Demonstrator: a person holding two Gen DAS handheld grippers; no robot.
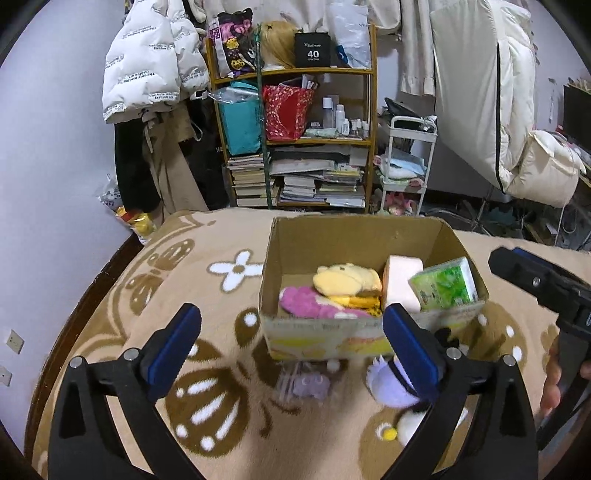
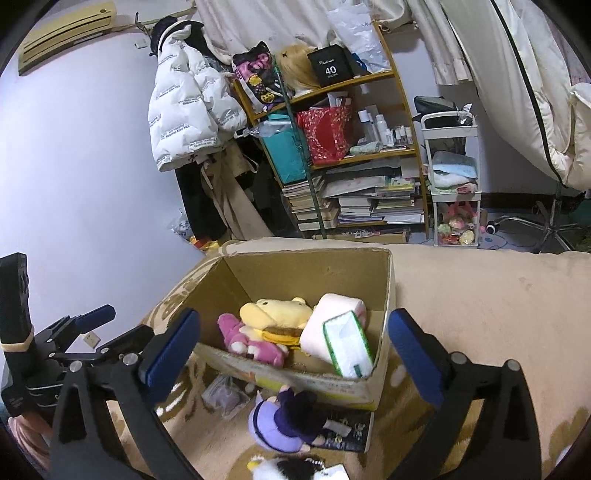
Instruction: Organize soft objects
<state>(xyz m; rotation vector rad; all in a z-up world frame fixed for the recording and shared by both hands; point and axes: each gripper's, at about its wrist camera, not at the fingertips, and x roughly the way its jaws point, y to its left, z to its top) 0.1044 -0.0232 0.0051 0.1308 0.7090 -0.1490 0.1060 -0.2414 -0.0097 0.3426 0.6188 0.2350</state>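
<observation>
A wooden shelf unit (image 1: 295, 136) stands against the far wall, holding stacked books (image 1: 295, 181), a red bag (image 1: 286, 110), a teal bag (image 1: 240, 122), small bottles (image 1: 341, 118), a blonde wig (image 1: 277, 44) and a black box marked 40 (image 1: 312, 50). A white puffer jacket (image 1: 147, 62) hangs to its left, a white trolley (image 1: 404, 162) stands to its right, and pale garments (image 1: 491, 92) hang further right. An air conditioner (image 2: 62, 35) sits high on the wall in the right wrist view.

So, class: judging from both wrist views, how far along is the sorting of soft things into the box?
Done: the cardboard box already holds a yellow plush, a pink plush, a white roll and a green tissue pack.
In hand: nothing; both tongs, left and right, are open and empty.
Left: the purple doll and a small bagged item on the blanket.
</observation>
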